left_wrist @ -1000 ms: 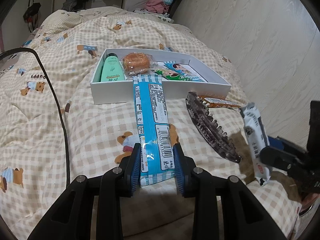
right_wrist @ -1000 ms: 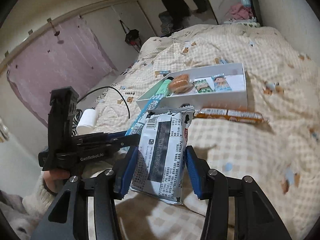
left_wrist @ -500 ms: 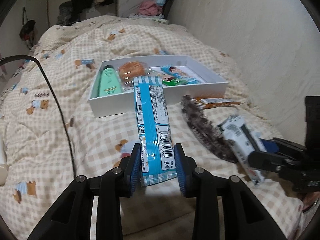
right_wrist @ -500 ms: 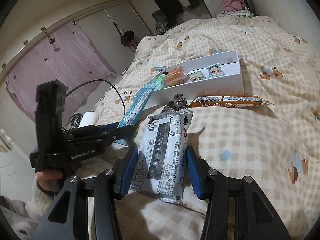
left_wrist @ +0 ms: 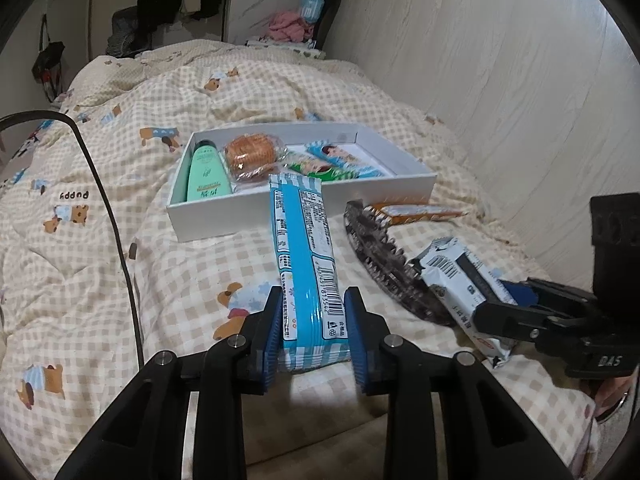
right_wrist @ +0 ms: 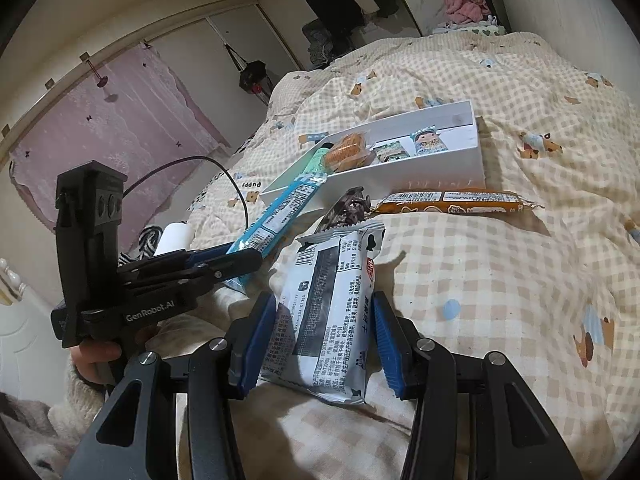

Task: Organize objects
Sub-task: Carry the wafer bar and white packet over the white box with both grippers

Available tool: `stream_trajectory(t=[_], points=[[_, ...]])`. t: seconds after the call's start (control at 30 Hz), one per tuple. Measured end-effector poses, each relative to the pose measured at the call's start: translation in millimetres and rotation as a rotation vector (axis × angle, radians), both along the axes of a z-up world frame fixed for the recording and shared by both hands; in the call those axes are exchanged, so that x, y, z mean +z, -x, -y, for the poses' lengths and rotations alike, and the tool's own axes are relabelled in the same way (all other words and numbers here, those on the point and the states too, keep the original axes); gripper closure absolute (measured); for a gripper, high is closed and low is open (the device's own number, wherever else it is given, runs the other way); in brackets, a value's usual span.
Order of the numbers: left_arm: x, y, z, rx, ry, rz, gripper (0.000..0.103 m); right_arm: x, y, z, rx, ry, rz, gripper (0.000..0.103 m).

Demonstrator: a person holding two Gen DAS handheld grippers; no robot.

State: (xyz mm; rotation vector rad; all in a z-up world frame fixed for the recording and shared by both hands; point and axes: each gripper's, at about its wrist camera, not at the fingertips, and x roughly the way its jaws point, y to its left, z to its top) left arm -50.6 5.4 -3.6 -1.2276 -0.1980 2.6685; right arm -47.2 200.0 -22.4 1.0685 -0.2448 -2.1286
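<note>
White box [left_wrist: 304,216] sits open on the checked quilt [left_wrist: 100,264], already holding a green tube [left_wrist: 206,176], a wrapped cake [left_wrist: 250,156] and two small packets. The left gripper [left_wrist: 312,320] is closing on the near end of a long blue snack bar [left_wrist: 304,248], pads pressed to its sides, the far end overhanging the box's near wall. The right gripper [right_wrist: 325,338] is clamped on a grey-and-white packet [right_wrist: 332,300], held above the quilt.

To finish well, I judge the blue bar should be carried forward over the wall and laid flat in the bare right part of the box before release; the soft wrapper may sag.

The left view shows a dark hair claw [left_wrist: 384,264] in full, which the packet half hides on the right. Only the right view shows the orange sausage stick [right_wrist: 452,202] whole, and the person's hand [right_wrist: 94,360] on the left tool.
</note>
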Motion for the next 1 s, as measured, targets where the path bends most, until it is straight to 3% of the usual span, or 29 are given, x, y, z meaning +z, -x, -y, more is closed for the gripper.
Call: stream_trajectory(t=[0.27, 0.43, 0.7, 0.87, 1.0], points=[[19.8, -7.1, 17.4, -0.015, -0.133, -0.069, 0.071, 8.2, -0.8, -11.3, -0.014, 0.064, -0.014, 0.054], [42.7, -4.5, 37.5, 0.023, -0.188, -0.13, 0.071, 30.5, -2.5, -12.6, -0.002, 0.06, -0.075, 0.054], [91.8, 14.1, 47.0, 0.039, -0.181, -0.253, 0.071, 68.9, 12.3, -3.1, 0.011, 0.034, -0.207, 0.054], [114.6, 33.0, 33.6, 0.008, -0.082, -0.291, 0.071, 95.3, 38.9, 1.2, 0.004, 0.079, -0.258, 0.054], [129.4, 49.3, 24.3, -0.012, -0.066, -0.354, 0.071, 107.9, 66.2, 0.4, -0.092, 0.132, -0.281, 0.055]])
